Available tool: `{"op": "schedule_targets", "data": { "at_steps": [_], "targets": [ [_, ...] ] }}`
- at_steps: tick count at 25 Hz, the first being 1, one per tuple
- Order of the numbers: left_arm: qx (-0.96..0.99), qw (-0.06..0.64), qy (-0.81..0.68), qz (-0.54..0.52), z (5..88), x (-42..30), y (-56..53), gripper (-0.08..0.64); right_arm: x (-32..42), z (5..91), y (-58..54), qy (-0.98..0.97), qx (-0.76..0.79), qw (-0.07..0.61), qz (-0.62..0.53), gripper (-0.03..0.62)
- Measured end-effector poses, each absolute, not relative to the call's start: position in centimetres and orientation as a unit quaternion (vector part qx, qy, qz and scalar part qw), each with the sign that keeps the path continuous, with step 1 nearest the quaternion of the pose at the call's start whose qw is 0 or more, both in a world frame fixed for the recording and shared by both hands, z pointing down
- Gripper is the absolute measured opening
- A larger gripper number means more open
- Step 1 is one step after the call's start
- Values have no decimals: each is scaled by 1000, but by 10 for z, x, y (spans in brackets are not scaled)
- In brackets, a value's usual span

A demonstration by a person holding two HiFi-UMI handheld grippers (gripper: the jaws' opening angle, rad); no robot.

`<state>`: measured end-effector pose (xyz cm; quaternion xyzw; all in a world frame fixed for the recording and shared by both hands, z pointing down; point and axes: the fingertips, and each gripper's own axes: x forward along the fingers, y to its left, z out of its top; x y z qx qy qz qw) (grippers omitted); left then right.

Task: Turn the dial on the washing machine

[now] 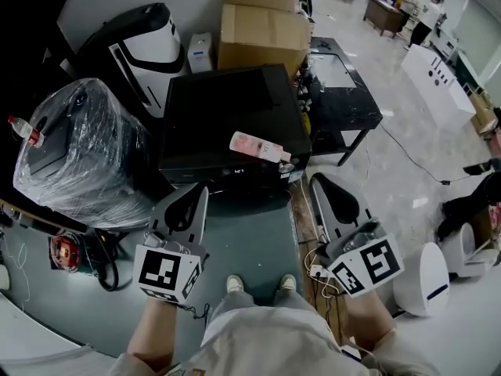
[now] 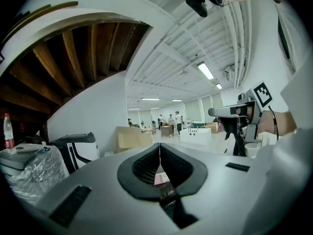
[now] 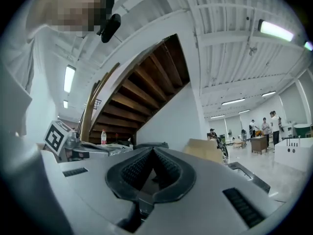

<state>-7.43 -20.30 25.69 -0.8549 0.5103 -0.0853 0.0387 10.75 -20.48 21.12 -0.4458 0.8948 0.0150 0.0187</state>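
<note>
I hold both tongs clenched on nothing, the jaws of my left gripper [image 1: 200, 190] and my right gripper [image 1: 319, 180] meeting tip to tip above the floor [image 1: 258, 249] near my feet. Just ahead stands a black machine [image 1: 227, 116]. A pink packet [image 1: 258, 146] lies at its top's front right corner. Its dial I cannot make out.

Black cabinet [image 1: 235, 124], brown cartons [image 1: 262, 34] — pink bottle [image 1: 258, 147]

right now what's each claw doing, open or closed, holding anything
Left claw: closed, tips together, holding nothing.
Right claw: closed, tips together, holding nothing.
</note>
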Motion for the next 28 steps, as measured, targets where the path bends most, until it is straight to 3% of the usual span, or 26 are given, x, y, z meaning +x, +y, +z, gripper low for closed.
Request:
{"op": "schedule_targets", "data": {
  "at_steps": [8, 28],
  "targets": [
    [-854, 77, 507, -93, 227, -68, -175, 21, 99, 184, -168, 904, -424, 18, 44, 28],
    [-851, 79, 514, -75, 213, -57, -174, 21, 106, 173, -163, 906, -418, 31, 64, 28]
  ]
}}
